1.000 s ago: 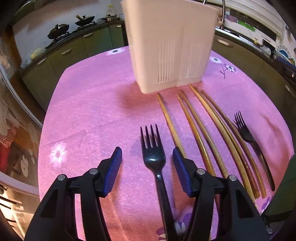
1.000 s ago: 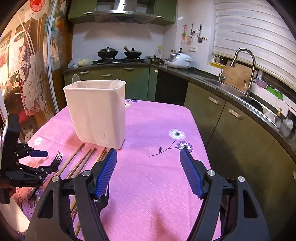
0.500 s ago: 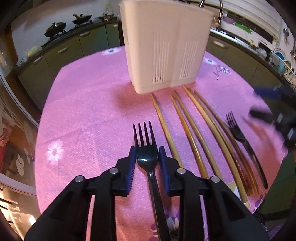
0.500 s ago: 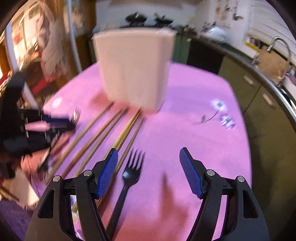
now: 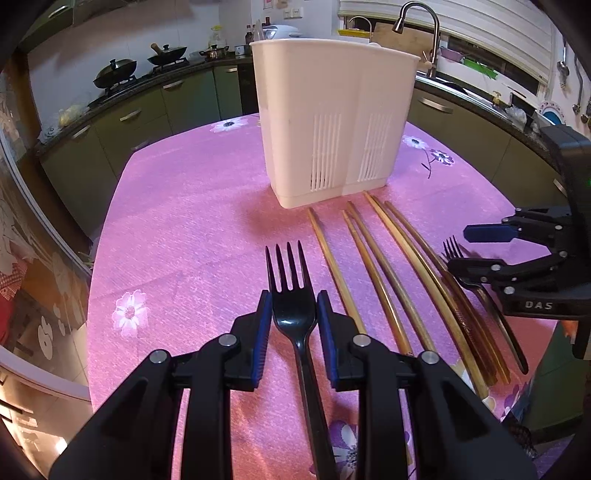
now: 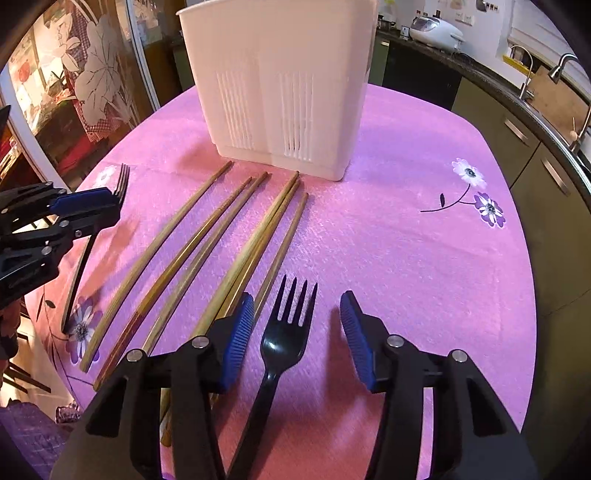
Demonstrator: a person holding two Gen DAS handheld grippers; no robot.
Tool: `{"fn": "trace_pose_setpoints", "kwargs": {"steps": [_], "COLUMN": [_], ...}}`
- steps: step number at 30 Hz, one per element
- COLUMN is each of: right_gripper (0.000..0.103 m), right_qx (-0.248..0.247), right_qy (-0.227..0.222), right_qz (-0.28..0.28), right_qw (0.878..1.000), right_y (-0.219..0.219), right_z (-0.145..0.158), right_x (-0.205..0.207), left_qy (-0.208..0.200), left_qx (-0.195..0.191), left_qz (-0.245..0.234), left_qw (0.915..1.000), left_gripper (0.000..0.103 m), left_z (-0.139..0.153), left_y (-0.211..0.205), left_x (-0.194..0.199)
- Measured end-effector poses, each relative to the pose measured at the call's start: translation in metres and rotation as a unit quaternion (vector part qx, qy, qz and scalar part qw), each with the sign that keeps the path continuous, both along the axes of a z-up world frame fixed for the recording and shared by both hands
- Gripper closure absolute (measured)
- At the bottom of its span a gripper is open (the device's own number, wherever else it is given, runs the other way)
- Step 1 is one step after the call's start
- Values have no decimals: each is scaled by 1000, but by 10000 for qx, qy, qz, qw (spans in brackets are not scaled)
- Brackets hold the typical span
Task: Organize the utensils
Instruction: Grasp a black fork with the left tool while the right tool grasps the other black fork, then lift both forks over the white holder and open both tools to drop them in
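My left gripper (image 5: 294, 297) is shut on the head of a black fork (image 5: 295, 332), whose tines point at the white slotted utensil holder (image 5: 332, 122). Several wooden chopsticks (image 5: 388, 280) lie side by side to the right of it on the pink cloth. Beyond them a second black fork (image 6: 284, 339) lies flat between the blue pads of my right gripper (image 6: 297, 332). Its jaws are closing, with a gap still on both sides of the fork. The right wrist view shows the left gripper (image 6: 116, 208) at the left edge with its fork (image 6: 123, 177), and the holder (image 6: 280, 81).
The flower-patterned pink tablecloth (image 5: 184, 240) covers a rounded table. Green kitchen cabinets surround it, with woks on a stove (image 5: 114, 74) at the back left and a sink faucet (image 5: 417, 14) behind the holder. A patterned glass door (image 6: 92, 74) stands off the table's left side.
My left gripper closed on its fork and rose slightly. My right gripper tipped down from looking across the kitchen to straddle the second fork, and its jaws narrowed.
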State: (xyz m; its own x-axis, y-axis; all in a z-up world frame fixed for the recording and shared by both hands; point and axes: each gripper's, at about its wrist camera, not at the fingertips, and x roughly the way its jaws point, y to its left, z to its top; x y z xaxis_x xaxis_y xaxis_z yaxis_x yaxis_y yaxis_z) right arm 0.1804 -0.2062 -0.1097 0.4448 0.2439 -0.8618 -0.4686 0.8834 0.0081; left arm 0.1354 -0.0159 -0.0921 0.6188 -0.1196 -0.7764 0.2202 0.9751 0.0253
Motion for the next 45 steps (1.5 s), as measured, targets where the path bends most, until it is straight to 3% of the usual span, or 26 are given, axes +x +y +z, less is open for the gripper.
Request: {"fn": "trace_pose_setpoints", "kwargs": {"steps": [7, 10, 15, 19, 22, 23, 26, 35, 45], "right_gripper": [57, 65, 65, 79, 82, 90, 100, 100, 100], "right_qx": [545, 503, 410, 315, 264, 273, 315, 719, 1121], "right_qy": [336, 317, 230, 163, 96, 42, -199, -570, -1489], "right_qz": [-11, 6, -30, -48, -105, -130, -212, -310, -426], "right_qw": [9979, 9982, 9989, 9994, 9996, 9995, 9991, 9953, 9816], "right_y": [-14, -13, -7, -4, -3, -5, -9, -27, -38], "right_z": [-3, -4, -4, -5, -6, -5, 5, 37, 94], "right_x": [18, 19, 17, 14, 12, 11, 6, -6, -25], "left_qy": [-28, -33, -62, -72, -86, -88, -97, -181, -629], "left_qx": [-68, -79, -67, -49, -50, -50, -65, -164, -318], "left_qz": [-38, -48, -67, -88, -91, -87, -74, -94, -218], "left_qw": [10000, 10000, 9999, 9999, 9999, 9999, 9999, 9997, 9973], "left_gripper": [79, 79, 79, 79, 79, 79, 79, 79, 79], "left_z": [1, 2, 3, 3, 4, 4, 4, 11, 44], "left_y": [3, 3, 1, -1, 0, 0, 2, 3, -3], "left_x": [-1, -1, -1, -1, -1, -1, -1, -2, -6]}}
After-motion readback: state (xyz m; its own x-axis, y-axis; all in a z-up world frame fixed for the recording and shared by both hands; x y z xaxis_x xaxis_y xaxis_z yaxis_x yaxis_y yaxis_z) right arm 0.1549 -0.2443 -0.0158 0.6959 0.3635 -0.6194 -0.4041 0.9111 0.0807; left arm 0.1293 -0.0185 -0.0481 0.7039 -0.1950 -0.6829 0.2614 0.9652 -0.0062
